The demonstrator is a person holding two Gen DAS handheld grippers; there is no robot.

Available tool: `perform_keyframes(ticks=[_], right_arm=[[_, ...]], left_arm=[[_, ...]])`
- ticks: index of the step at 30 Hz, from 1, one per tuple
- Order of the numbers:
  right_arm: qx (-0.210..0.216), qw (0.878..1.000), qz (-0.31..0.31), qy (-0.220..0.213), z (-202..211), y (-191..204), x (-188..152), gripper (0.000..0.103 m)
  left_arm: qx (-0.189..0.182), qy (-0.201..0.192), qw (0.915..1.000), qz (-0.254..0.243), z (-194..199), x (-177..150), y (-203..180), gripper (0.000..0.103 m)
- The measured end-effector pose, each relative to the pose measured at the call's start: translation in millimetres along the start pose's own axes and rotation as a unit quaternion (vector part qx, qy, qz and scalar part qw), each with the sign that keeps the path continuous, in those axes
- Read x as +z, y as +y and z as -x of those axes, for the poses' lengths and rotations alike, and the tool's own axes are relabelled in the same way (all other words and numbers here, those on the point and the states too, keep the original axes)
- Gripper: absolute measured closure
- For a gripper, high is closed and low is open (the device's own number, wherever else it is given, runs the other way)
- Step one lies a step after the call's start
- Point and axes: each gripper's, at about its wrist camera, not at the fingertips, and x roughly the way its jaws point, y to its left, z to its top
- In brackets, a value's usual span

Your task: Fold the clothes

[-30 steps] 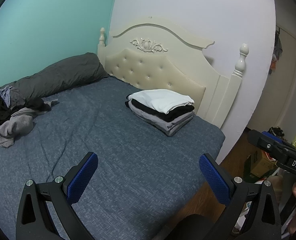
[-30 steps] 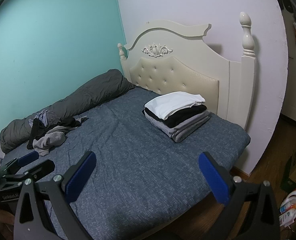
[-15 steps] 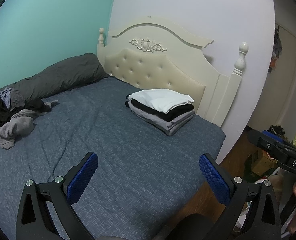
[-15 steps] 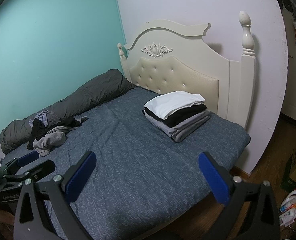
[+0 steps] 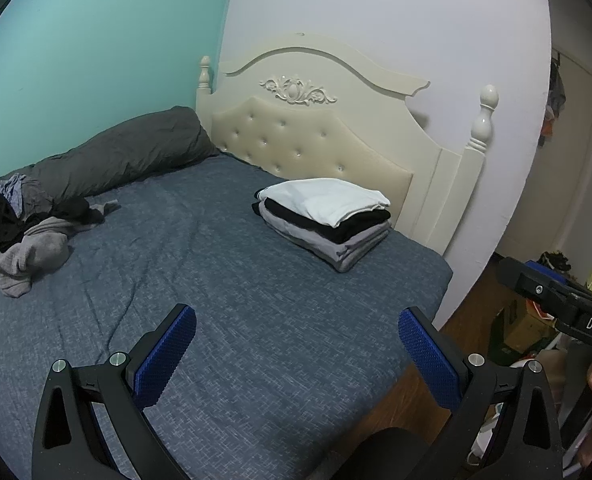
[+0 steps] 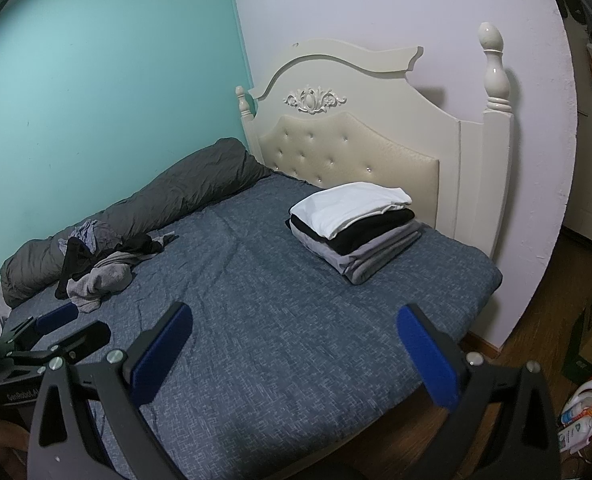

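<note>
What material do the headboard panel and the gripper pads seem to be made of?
Headboard panel: probably cream faux leather, smooth with a faint sheen; button tufting dimples it.
Pads of the left gripper: likely blue rubber, matte; a fine grid texture shows.

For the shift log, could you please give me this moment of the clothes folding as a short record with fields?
surface: bed with blue-grey cover
folded stack: white, black and grey clothes near the headboard
unfolded pile: grey and black garments on the far side, beside the rolled grey duvet
left hand-held gripper: open, empty, above the bed
right hand-held gripper: open, empty, above the bed
</note>
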Motion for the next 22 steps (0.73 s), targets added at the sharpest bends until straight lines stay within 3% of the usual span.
perform_keyframes(ticks=[22], right_arm=[[0.001,1.0,-0.002,0.0,-0.5,-1.9,0.1,0.0]], left_arm=[[-0.003,0.001,1.0,0.0,1.2,0.8,-0.2,0.0]])
